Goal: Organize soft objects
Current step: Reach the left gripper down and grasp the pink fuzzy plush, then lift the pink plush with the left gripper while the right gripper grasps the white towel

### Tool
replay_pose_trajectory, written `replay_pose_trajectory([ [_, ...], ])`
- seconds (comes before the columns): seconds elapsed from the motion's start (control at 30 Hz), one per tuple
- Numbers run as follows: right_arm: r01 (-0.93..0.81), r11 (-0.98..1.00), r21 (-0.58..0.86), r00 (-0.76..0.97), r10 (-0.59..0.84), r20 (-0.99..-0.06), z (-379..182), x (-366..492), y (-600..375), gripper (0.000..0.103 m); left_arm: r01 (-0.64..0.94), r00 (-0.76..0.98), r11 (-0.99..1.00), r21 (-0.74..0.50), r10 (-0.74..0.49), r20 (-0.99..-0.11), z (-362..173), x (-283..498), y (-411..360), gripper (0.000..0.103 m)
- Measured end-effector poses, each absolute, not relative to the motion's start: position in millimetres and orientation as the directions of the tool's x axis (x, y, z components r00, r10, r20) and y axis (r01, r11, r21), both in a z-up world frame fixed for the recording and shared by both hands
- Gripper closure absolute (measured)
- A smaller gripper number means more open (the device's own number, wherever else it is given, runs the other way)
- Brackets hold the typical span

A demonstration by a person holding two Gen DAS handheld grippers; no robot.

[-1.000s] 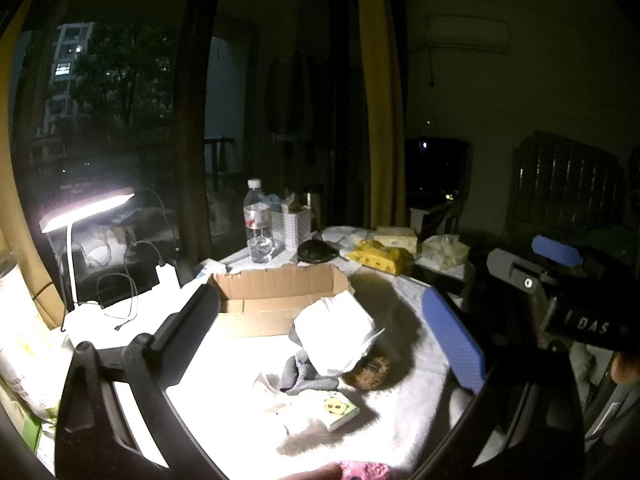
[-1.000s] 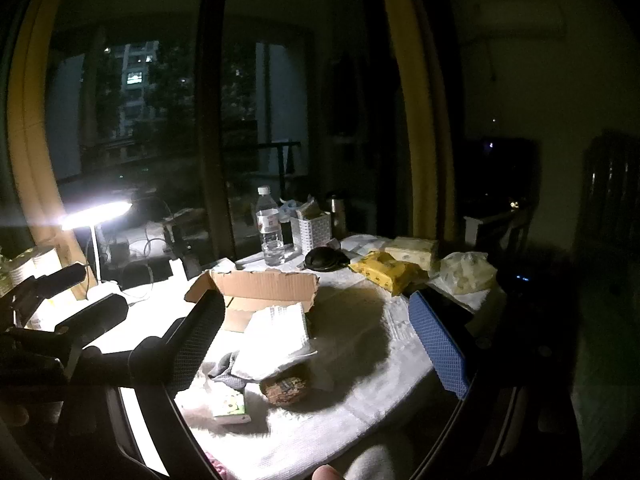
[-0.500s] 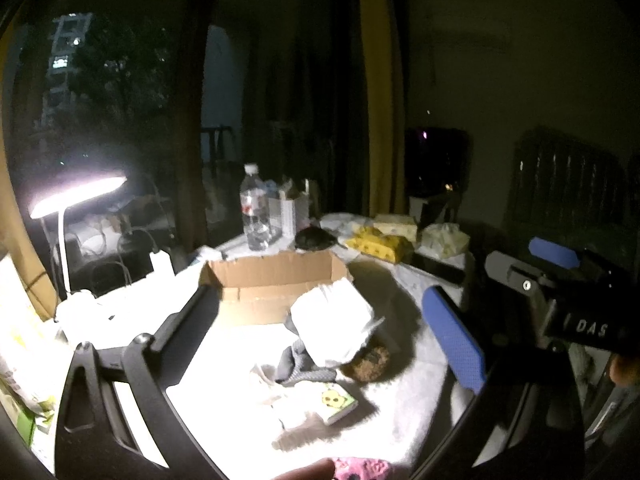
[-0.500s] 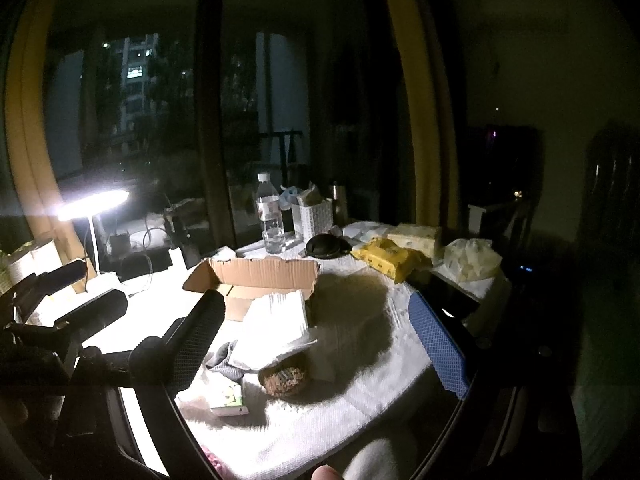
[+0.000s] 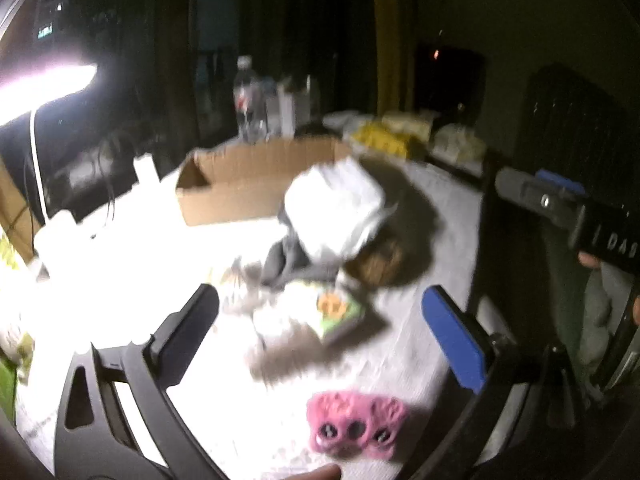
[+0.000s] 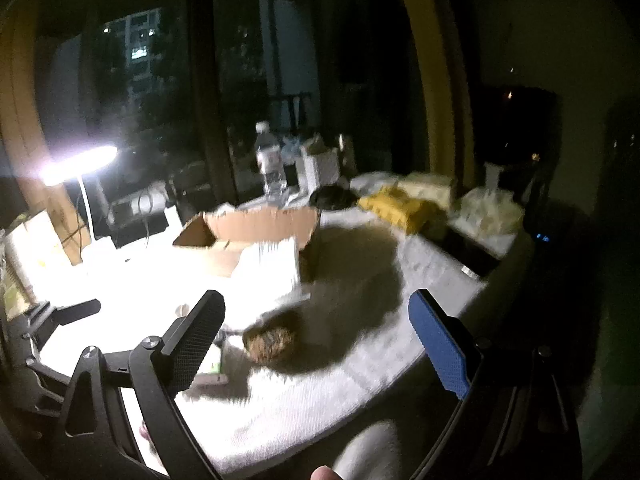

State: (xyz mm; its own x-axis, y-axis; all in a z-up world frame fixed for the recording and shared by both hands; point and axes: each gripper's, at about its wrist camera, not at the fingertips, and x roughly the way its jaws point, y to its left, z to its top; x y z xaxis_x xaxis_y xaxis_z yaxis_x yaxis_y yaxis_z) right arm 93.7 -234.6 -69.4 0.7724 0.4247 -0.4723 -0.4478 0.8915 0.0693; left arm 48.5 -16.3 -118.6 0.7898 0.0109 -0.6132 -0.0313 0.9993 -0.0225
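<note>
Fingers of both grippers — left [image 5: 320,320], right [image 6: 316,334] — spread wide, empty; pink toy [image 5: 356,424] only in left view.

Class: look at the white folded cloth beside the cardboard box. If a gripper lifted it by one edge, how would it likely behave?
The white cloth looks soft and rumpled, so it would probably droop and unfold. It seems light for its bulk. It lies over a grey cloth, which might drag along.

One cardboard box [image 5: 256,184], one water bottle [image 5: 249,100], one pink toy [image 5: 354,424].
</note>
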Motion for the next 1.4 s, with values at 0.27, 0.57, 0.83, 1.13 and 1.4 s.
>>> replay_pose_trajectory([
  [0.27,-0.495,0.864,0.086,0.700,0.456,-0.550,-108.3,110.7,-231.0,0.008,-0.096,0.710,0.993,-0.068,0.020,-0.704,-158.3,40.6,-20.4,0.001],
  [0.57,-0.512,0.850,0.123,0.649,0.476,-0.594,-137.5,120.2,-232.5,0.008,-0.093,0.614,0.995,-0.042,0.025,-0.789,-190.7,34.0,-31.7,0.002],
  [0.83,-0.519,0.844,0.140,0.637,0.490,-0.595,-140.1,124.9,-233.3,0.008,-0.028,0.576,0.999,-0.045,-0.020,-0.817,-198.2,41.3,-43.7,0.054],
  [1.13,-0.560,0.821,0.108,0.641,0.512,-0.572,-136.6,129.3,-214.4,0.008,-0.024,0.617,0.999,-0.047,-0.022,-0.786,-182.6,44.9,-29.5,0.066],
  [1.4,-0.595,0.801,0.065,0.659,0.532,-0.531,-132.3,151.2,-192.7,0.008,-0.020,0.657,0.998,-0.061,-0.033,-0.753,-165.9,44.7,-14.2,0.067],
])
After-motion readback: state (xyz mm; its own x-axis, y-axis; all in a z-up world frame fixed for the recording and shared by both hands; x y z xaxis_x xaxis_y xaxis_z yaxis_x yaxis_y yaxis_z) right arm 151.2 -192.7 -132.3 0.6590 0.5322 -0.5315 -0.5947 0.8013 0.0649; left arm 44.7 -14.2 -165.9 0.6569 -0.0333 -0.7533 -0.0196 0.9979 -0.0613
